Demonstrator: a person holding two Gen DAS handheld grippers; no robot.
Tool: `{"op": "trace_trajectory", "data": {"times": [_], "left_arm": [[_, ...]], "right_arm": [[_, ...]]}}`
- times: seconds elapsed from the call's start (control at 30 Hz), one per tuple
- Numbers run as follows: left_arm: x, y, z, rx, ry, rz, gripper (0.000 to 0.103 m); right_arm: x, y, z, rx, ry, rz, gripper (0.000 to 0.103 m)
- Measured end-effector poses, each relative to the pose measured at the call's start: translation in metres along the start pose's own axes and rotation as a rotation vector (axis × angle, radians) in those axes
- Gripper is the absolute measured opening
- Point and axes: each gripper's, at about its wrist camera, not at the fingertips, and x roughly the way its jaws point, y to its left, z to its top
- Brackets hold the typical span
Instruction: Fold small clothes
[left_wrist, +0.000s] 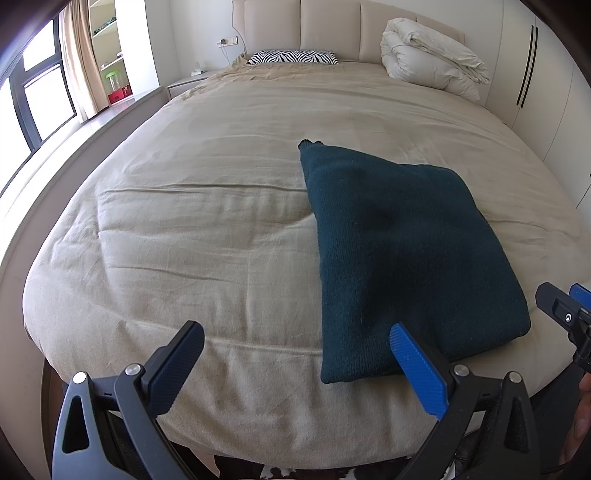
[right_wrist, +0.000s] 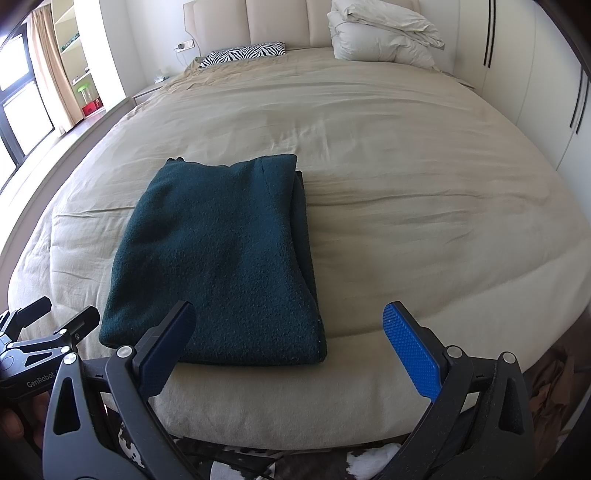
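A dark teal knit garment (right_wrist: 218, 258), probably a small sweater, lies folded into a thick rectangle on the beige bed (right_wrist: 406, 177), close to the foot edge nearest the cameras. Its layers show stacked along the right side in the right wrist view, and the outline looks fairly square, with one small corner poking out at the far end. Judging by that, the folding of this piece seems essentially done; what may remain is a last tidy or setting it aside, and no other small clothes are visible on the bed.

The left hand-held gripper (left_wrist: 295, 365) hangs at the foot of the bed with its jaws spread wide and nothing between them; its blue pad overlaps the garment's near corner in the left wrist view, though whether they touch is unclear. The right hand-held gripper (right_wrist: 288, 345) also stands wide and empty, just short of the garment's near edge.

A folded white duvet (right_wrist: 380, 33) and a zebra-print pillow (right_wrist: 243, 53) sit well apart at the headboard.
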Motion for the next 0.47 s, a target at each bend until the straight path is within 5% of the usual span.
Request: {"op": "trace_trajectory", "data": {"times": [0.47], "left_arm": [[0.0002,0.0019,-0.0006,0.007,-0.013,-0.01,0.103]], "right_arm": [[-0.001,-0.0003,-0.0018,0.003,0.001,0.001,0.103]]}}
